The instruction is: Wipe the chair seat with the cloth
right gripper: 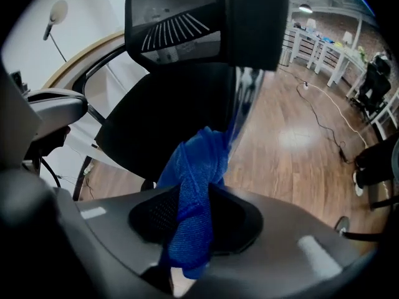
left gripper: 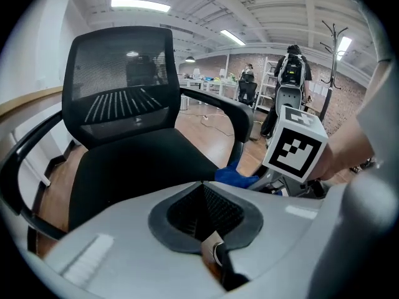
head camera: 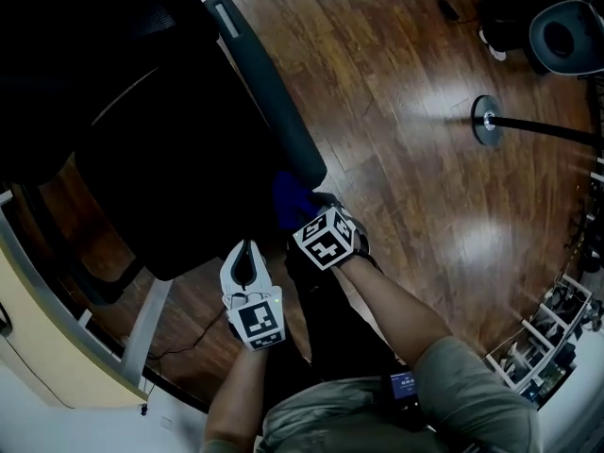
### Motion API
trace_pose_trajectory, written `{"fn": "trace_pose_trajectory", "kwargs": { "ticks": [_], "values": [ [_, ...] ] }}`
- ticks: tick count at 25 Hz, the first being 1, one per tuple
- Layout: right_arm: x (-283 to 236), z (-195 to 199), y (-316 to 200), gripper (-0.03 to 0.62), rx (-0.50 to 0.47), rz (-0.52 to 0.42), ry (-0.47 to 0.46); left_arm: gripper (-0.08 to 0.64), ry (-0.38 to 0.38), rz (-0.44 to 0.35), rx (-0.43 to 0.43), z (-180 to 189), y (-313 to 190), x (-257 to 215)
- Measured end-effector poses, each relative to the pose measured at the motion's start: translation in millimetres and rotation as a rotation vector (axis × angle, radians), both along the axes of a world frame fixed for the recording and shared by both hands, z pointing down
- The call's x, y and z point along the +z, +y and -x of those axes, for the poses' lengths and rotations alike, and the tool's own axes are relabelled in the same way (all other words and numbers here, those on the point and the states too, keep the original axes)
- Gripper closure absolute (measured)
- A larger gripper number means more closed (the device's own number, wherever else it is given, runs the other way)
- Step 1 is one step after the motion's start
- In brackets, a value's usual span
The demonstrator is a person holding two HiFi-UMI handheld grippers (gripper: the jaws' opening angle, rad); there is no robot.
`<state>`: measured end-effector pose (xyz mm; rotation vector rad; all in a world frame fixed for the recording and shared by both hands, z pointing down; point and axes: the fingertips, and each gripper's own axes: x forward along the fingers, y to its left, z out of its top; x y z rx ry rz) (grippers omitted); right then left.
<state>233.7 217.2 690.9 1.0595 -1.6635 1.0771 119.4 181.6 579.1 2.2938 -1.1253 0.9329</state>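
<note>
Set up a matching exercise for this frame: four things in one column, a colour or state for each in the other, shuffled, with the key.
Things
1. cloth
2. left gripper
3. chair seat
4. floor

Colour or state
A. black
B. jaws together, nothing between them
C. glossy brown wood
D. blue, clamped in the right gripper

Pairs: 1-D, 2-B, 3-A, 4-C
</note>
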Motion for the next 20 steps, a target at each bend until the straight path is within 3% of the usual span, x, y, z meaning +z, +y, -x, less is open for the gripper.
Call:
{"fn": "trace_pose_trajectory", "kwargs": {
  "ticks": [9, 13, 20],
  "values": [
    [4, -9, 6, 0.491, -0.014, -0.014, -0.051, 0.555, -0.019, 0.005, -0.001, -24, 2, 7],
    [-20, -4, 7, 0.491, -0.042, -0.040, -0.080, 0.555, -0.020, -0.031, -0.055, -16, -7, -16],
    [-94, 25, -1, 0.491, -0.095, -0.110, -0.111, 0.555, -0.024, -0.099, -0.214, 33, -23, -91]
  ]
}}
